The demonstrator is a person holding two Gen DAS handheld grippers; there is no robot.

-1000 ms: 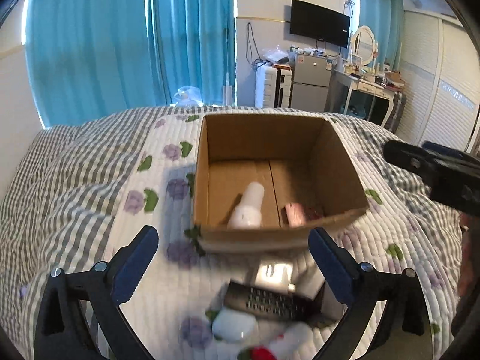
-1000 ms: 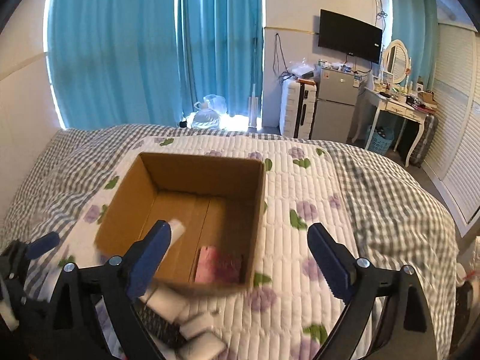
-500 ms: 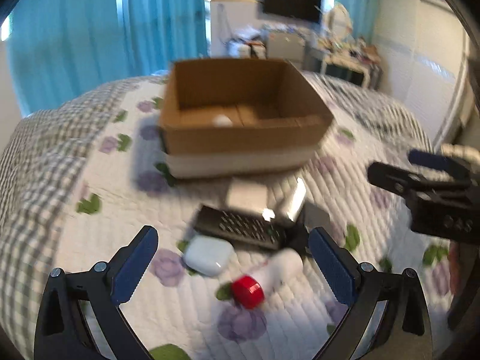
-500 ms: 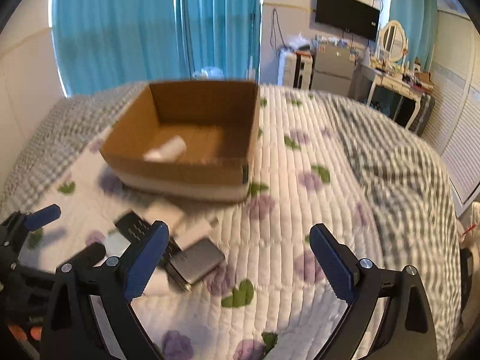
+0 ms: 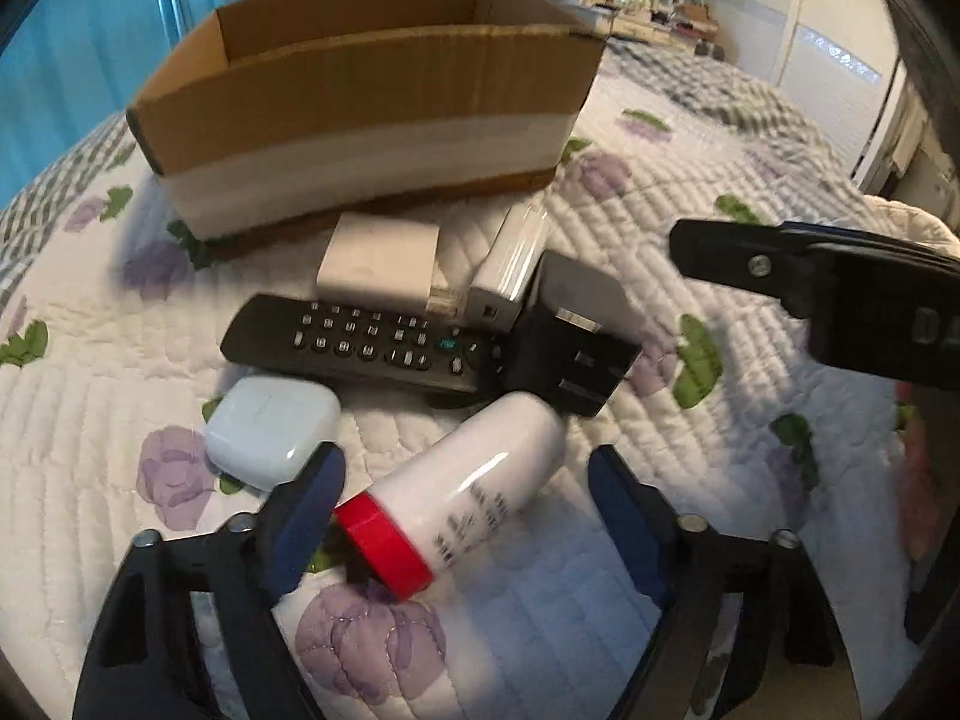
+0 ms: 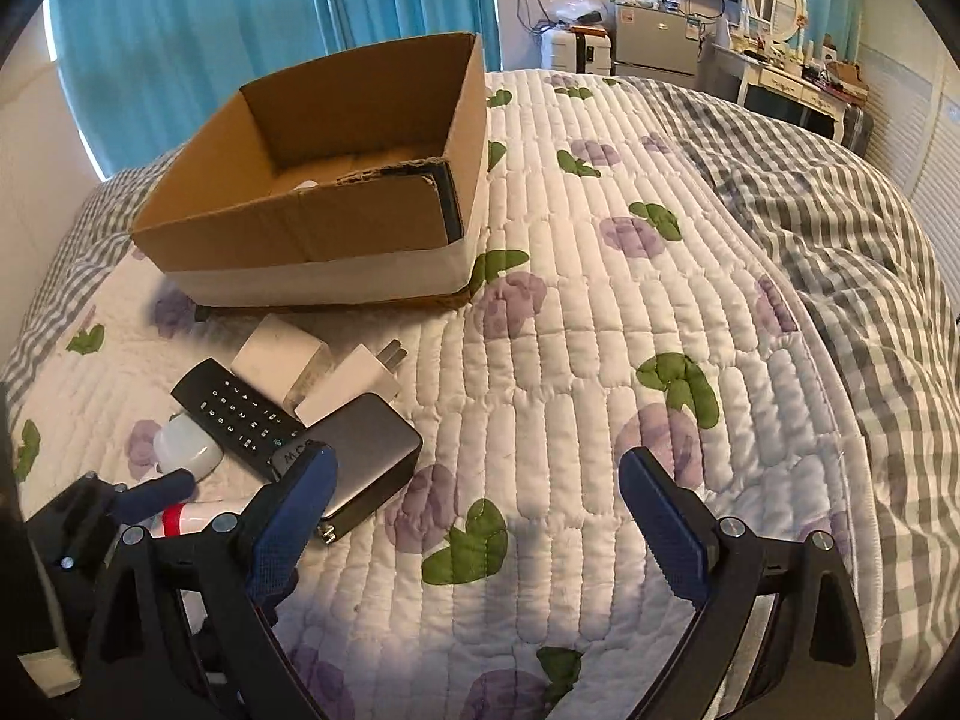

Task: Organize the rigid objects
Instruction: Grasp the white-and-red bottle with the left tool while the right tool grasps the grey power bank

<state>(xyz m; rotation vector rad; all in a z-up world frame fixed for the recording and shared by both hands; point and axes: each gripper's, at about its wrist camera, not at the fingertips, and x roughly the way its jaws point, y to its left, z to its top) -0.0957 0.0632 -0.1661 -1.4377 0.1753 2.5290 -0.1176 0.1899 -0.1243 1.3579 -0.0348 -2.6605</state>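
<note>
Between the left tool's (image 5: 462, 498) closing jaws lies a white red-capped bottle (image 5: 468, 486) on the bed (image 6: 600, 312), pads not yet pressing it; the right tool (image 6: 477, 510) gapes empty beside a grey power bank (image 6: 366, 450).

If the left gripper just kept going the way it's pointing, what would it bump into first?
Most likely the white bottle with the red cap. It lies on the quilt between the closing fingers of the left gripper, which do not appear to press it yet. Depth is hard to judge here.
</note>
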